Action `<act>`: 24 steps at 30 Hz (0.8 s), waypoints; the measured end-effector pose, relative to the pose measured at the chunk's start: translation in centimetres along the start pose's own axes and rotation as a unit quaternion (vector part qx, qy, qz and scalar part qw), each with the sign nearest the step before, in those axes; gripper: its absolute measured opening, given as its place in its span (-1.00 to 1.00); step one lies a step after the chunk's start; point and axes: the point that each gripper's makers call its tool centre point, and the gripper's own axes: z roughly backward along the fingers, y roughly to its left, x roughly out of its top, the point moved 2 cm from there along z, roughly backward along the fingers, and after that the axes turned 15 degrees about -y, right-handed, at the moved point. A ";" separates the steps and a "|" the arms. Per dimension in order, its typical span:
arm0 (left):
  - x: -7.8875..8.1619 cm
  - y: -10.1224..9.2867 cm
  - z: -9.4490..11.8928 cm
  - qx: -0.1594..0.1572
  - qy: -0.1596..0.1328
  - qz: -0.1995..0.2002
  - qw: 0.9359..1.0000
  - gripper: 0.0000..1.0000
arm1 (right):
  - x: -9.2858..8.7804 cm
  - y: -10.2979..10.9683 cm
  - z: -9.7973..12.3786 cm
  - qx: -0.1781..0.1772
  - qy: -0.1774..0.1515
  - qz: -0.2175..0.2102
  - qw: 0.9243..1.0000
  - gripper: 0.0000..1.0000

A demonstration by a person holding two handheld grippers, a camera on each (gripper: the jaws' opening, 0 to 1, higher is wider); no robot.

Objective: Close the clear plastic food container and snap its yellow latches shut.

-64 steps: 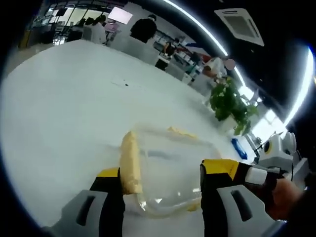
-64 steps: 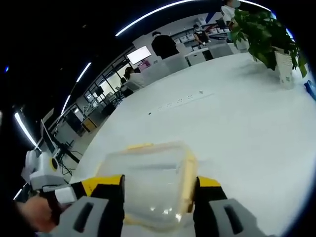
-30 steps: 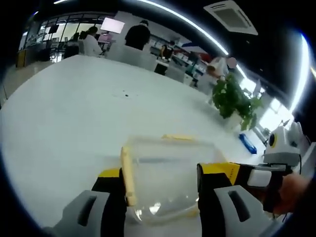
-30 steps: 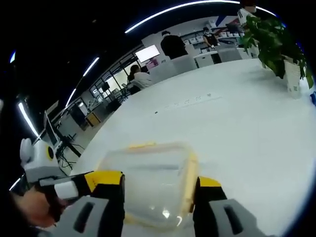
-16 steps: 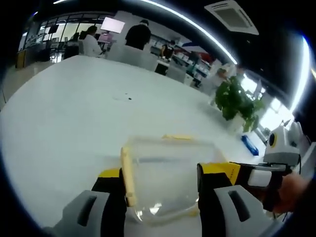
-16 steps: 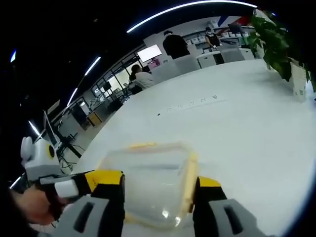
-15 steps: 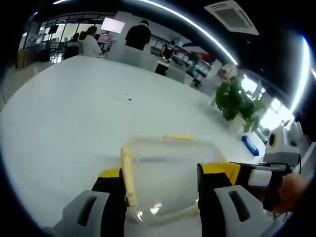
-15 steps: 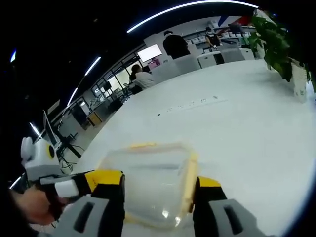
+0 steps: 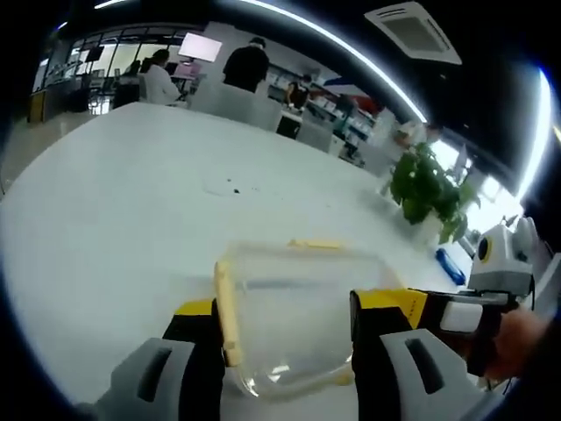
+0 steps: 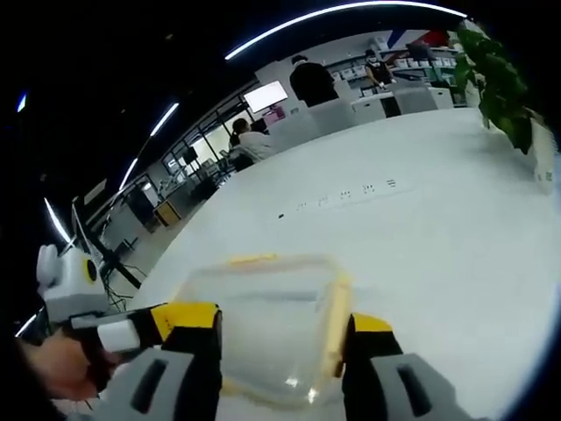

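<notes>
The clear plastic container (image 9: 294, 320) with its lid on sits between the jaws of my left gripper (image 9: 285, 309), which press on its two sides. Yellow latches show on its left side (image 9: 226, 311) and far edge (image 9: 316, 245). From the right, a finger of the right gripper (image 9: 459, 316) reaches in, with a hand behind it. In the right gripper view the same container (image 10: 263, 324) is clamped between my right gripper (image 10: 280, 323), with a yellow latch (image 10: 333, 320) against the right jaw. The left gripper's finger (image 10: 114, 336) comes in from the left.
A wide white table (image 9: 114, 219) stretches ahead, with small dark marks (image 9: 230, 186) on it. A potted plant (image 9: 425, 189) and a blue object (image 9: 452, 266) stand near its far right edge. People and chairs (image 9: 237, 79) are beyond the table.
Both views have swung slightly, so the plant slides right. The container stays put between both pairs of jaws; two seconds ago it sat more tilted in the left gripper view.
</notes>
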 end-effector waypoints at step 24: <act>1.2 1.3 -2.1 -0.001 -0.001 0.010 1.000 0.16 | 1.1 -0.7 -2.9 0.002 -0.017 -0.015 1.000 0.13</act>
